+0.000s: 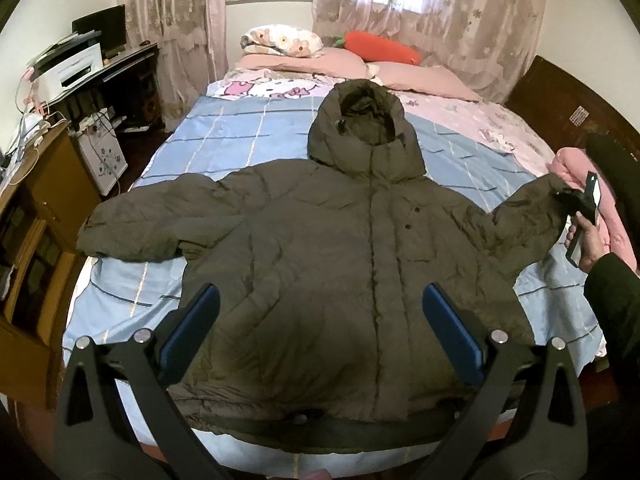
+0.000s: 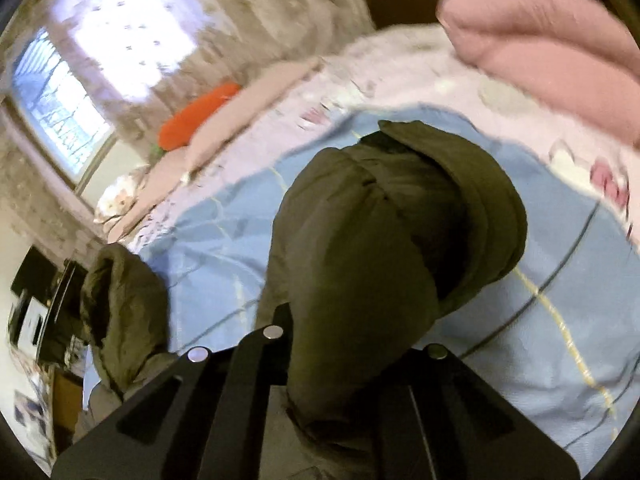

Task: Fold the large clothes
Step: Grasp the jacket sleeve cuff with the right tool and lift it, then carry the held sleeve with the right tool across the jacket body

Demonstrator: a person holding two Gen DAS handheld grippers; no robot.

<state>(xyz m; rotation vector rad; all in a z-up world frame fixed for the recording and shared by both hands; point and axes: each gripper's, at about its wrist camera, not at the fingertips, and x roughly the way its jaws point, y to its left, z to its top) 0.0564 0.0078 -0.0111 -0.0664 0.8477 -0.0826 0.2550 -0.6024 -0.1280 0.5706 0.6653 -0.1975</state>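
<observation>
A big dark green coat [image 1: 340, 248] lies flat on the bed [image 1: 208, 132], front side up, with its hood [image 1: 366, 120] pointing toward the pillows [image 1: 304, 60]. The bed has a blue sheet with thin lines on it, and pink bedding with cartoon cats near the top. One sleeve [image 1: 132, 228] lies spread out on the sheet on the left of the picture. The other sleeve [image 1: 524, 216] is lifted up off the bed at its end. The right gripper [image 1: 576, 204] has that sleeve's end pinched in its jaws, and a hand [image 1: 590, 244] in a dark sleeve holds the gripper. In the right wrist view, the green sleeve cloth [image 2: 360, 264] is bunched up between the black jaws and hides most of them, and the picture is blurry. The left gripper [image 1: 320, 332] hangs over the bottom part of the coat. Its jaws are spread wide, with blue pads [image 1: 192, 332] on the inside, and nothing is between them. A long orange carrot toy [image 1: 380, 48] lies by the pillows. A pink blanket [image 1: 576, 184] is piled at the right side of the bed. Lace curtains [image 1: 420, 20] hang over the window behind the bed.
</observation>
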